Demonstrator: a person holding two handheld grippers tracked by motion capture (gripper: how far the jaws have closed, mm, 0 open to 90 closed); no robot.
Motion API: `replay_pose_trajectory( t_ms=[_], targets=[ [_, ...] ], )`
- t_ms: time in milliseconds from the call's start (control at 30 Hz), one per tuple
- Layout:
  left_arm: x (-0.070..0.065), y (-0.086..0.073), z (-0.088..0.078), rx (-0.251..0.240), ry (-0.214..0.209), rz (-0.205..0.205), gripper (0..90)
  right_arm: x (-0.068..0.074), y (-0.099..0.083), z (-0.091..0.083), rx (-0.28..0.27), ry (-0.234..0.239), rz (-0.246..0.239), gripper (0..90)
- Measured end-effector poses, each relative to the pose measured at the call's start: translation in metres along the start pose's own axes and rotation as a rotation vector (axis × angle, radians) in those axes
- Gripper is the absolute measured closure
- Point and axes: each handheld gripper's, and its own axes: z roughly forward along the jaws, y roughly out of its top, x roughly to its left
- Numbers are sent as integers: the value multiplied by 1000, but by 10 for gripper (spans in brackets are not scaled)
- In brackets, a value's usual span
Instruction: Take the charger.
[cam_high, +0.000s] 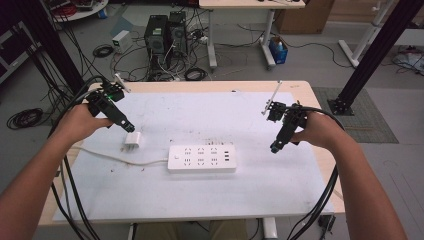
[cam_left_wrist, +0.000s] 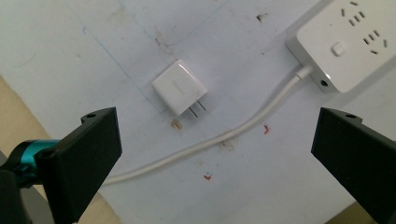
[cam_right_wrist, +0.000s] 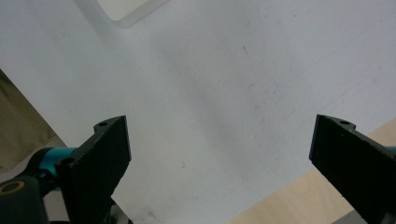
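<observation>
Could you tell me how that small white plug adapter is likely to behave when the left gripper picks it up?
The adapter looks like a small rigid plastic cube, so it is probably light and stiff. Its glossy faces may be slippery between the open jaws of the left gripper. It lies flat on the mat with its two prongs sideways, so it should slide rather than roll if nudged.

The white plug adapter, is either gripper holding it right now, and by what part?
Nothing is held. The left gripper is open above the white plug adapter, which lies free on the table; the right gripper is open too.
</observation>
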Motion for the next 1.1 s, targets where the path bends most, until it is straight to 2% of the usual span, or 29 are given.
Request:
replay_pose_trajectory(
  t_ms=[33,67,100,133,167,233,267,300,367,467,567,633,700,733,800,933,1100],
  targets=[
    [2,1,5,10,4,-38,17,0,0,1,0,2,2,48],
    [2,1,5,10,4,-38,17,0,0,1,0,2,2,48],
    [3,1,8,7,9,-67,17,1,0,1,2,3,6,48],
    [5,2,13,6,8,-123,17,1,0,2,4,6,3,48],
    [6,2,15,12,5,-153,16,0,0,3,3,5,2,48],
    [7,3,22,23,24,-199,17,0,0,3,3,3,4,48],
    [7,3,22,23,24,-199,17,-1,0,3,0,2,0,48],
    [9,4,28,29,48,-227,16,-1,0,3,0,4,4,48],
    [11,4,34,21,57,-267,17,-2,1,4,-1,5,-2,48],
    [12,5,37,20,62,-278,17,-2,1,5,-1,8,-7,48],
    [15,7,53,11,85,-350,18,-2,0,7,-3,10,2,48],
    [15,7,53,11,85,-350,18,-2,0,8,-1,10,2,48],
    [18,7,66,4,96,-411,18,-3,-1,8,-4,12,3,48],
    [18,7,68,7,95,-415,19,-2,-1,8,-2,13,15,48],
    [19,7,77,7,86,-431,34,-3,-2,9,-10,12,-1,48],
    [19,6,96,11,80,-471,34,-4,-4,8,-15,15,14,48],
    [19,4,118,38,83,-488,34,-4,-5,8,-15,13,12,48]
  ],
)
